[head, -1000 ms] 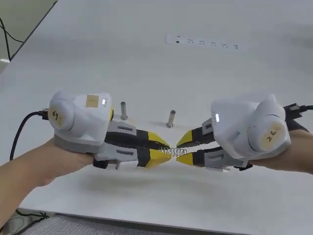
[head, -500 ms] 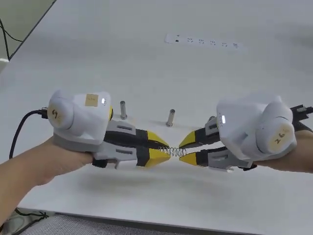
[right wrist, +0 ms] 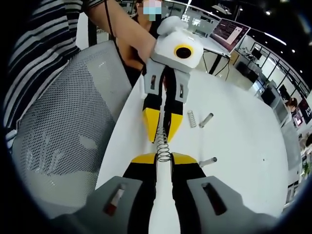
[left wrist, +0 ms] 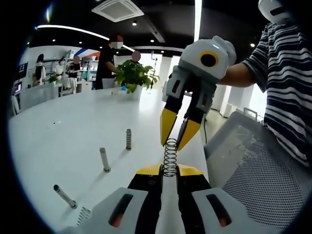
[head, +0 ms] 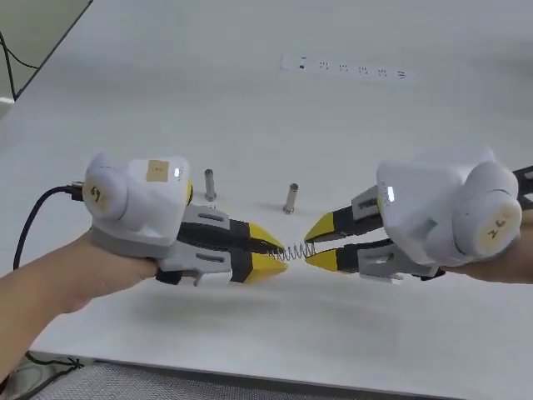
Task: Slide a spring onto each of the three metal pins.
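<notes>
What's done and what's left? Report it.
Done: the far pin looks already sprung. In hand: the left gripper and right gripper both pinch the held spring. Left: the middle pin and near pin are bare; a spare spring lies loose.

- Yellow disc sticker [head: 98,193] on the rear of the left gripper [head: 277,252]: dark handwritten marks, possibly a digit or two, too blurred to be sure.
- Second disc sticker [head: 500,223] on the rear of the right gripper [head: 315,247]: handwritten marks, not readable.
- Tan square label [head: 156,172] on top of the left gripper: no legible print.
</notes>
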